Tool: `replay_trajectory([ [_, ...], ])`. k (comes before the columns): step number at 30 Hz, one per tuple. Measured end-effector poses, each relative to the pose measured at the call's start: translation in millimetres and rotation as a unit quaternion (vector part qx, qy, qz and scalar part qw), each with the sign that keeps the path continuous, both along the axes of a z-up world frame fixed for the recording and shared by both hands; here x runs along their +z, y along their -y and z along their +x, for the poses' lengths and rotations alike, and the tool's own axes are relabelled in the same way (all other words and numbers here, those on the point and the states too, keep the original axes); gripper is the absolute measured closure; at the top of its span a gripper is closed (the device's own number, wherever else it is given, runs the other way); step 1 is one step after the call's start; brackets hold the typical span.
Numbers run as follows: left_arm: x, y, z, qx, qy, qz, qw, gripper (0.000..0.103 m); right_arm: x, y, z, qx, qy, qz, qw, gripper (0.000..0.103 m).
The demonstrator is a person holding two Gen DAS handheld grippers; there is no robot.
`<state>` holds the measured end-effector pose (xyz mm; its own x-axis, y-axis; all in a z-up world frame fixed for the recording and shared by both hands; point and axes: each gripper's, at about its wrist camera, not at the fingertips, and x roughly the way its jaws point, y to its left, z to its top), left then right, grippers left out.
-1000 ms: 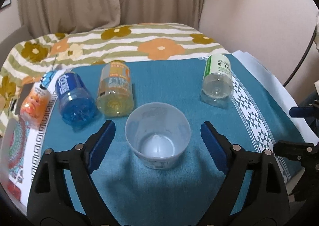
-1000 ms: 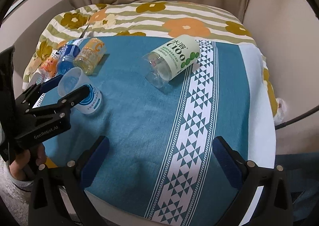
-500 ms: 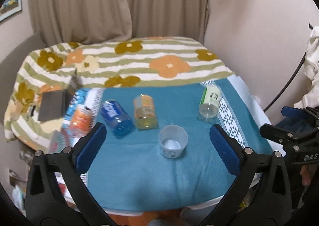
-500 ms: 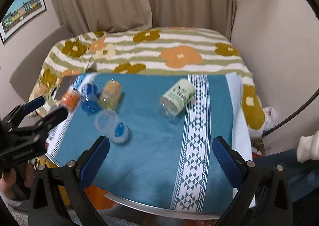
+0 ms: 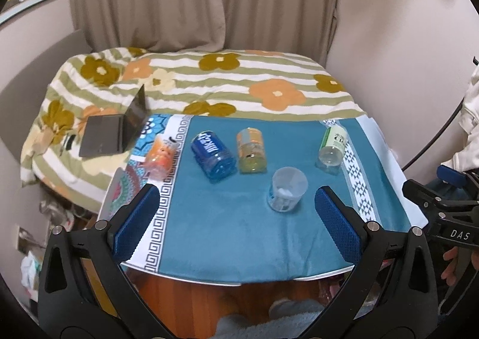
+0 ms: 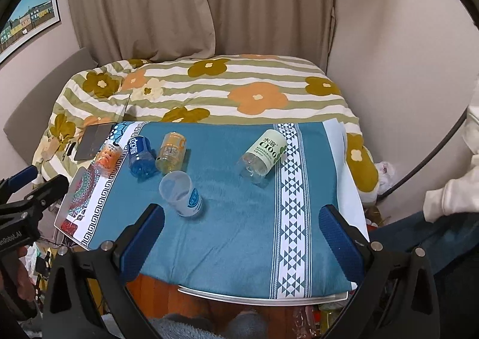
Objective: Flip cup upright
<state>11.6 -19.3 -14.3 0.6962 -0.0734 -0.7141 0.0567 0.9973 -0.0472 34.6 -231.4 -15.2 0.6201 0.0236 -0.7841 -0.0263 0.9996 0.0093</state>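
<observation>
A clear plastic cup with a blue label stands upright, mouth up, on the teal cloth of the table; it also shows in the right wrist view. My left gripper is open and empty, held back from the table's front edge, well short of the cup. My right gripper is open and empty, also back over the front edge, to the right of the cup.
Several bottles lie on their sides behind the cup: an orange one, a blue one, a yellow one and a green-labelled one. A laptop sits on the flowered bed behind. The wall is at right.
Both grippers have pulled back and up from the table. The left gripper, which had the cup between its open jaws a second ago, is now well clear of it. The cup stays upright.
</observation>
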Motion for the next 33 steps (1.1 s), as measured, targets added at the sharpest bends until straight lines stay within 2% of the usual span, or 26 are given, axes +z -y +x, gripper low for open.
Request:
replay_trajectory([
  [10, -0.8, -10.0, -4.3, -0.003, 0.011, 0.004, 0.9999, 0.000, 1.6, -5.6, -9.9, -0.024, 0.014, -0.003, 1.000, 0.000],
  [33, -1.6, -5.6, 5.8, -0.009, 0.014, 0.008, 0.9998, 0.000, 1.1, -6.6, -2.6, -0.034, 0.017, -0.007, 0.999, 0.000],
])
